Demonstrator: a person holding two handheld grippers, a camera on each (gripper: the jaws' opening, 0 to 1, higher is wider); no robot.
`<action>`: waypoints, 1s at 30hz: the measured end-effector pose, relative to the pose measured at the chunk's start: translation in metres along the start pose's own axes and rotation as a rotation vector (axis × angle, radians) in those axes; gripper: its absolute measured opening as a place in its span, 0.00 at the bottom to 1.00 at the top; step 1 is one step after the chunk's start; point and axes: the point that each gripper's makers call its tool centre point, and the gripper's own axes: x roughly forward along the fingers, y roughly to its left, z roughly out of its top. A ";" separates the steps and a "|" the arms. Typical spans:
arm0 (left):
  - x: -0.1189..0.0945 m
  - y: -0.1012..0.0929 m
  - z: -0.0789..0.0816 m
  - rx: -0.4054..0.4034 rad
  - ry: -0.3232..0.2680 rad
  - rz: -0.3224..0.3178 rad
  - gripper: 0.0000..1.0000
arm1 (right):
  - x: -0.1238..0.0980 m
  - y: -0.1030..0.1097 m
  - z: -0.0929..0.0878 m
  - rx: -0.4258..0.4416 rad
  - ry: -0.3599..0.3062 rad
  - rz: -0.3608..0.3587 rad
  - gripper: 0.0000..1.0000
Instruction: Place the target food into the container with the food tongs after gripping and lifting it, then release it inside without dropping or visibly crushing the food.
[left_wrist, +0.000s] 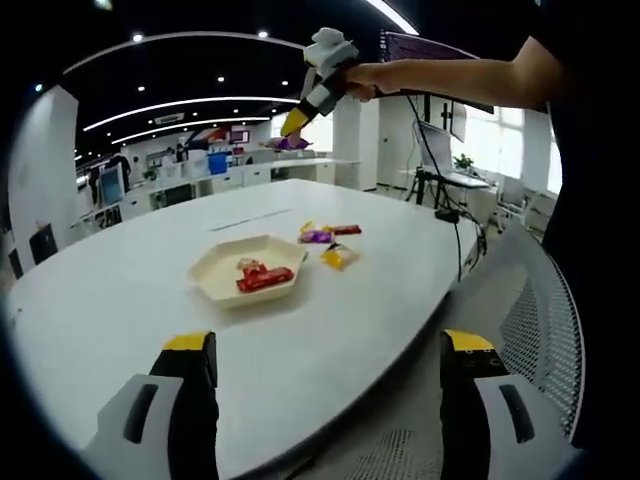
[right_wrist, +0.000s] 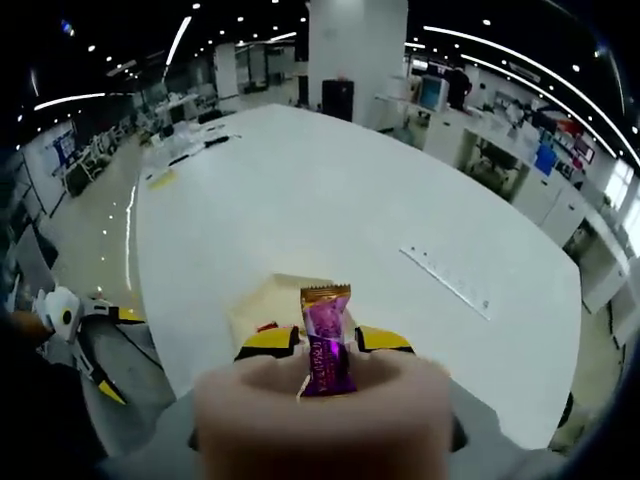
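A cream hexagonal tray (left_wrist: 222, 277) sits on the white table (left_wrist: 120, 290) with red snack packets (left_wrist: 264, 277) in it. Beside it lie a purple packet (left_wrist: 317, 236), a red one (left_wrist: 344, 230) and a yellow one (left_wrist: 338, 257). My left gripper (left_wrist: 328, 342) is open, low at the near table edge. A hand holds my right gripper (left_wrist: 293, 122) high above the table, with a purple candy (left_wrist: 288, 144) hanging from its tip. In the right gripper view the right gripper (right_wrist: 327, 342) is shut on this purple candy (right_wrist: 326, 310), above the tray (right_wrist: 262, 300).
A white mesh chair (left_wrist: 545, 320) stands at the table's right edge, next to the person (left_wrist: 590, 200). A thin strip (right_wrist: 445, 278) lies on the table. The left gripper (right_wrist: 95, 345) sits at the table's edge. Office desks (left_wrist: 230, 175) are behind.
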 end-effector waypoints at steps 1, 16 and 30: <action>0.000 0.000 0.000 0.000 0.000 0.000 0.90 | 0.001 0.001 0.001 -0.003 0.000 0.003 0.21; 0.000 0.000 0.001 0.000 -0.007 -0.001 0.89 | 0.026 0.022 0.024 -0.047 -0.002 0.046 0.21; 0.000 0.003 0.000 -0.003 -0.006 0.007 0.89 | 0.041 0.027 0.044 -0.078 -0.032 0.065 0.22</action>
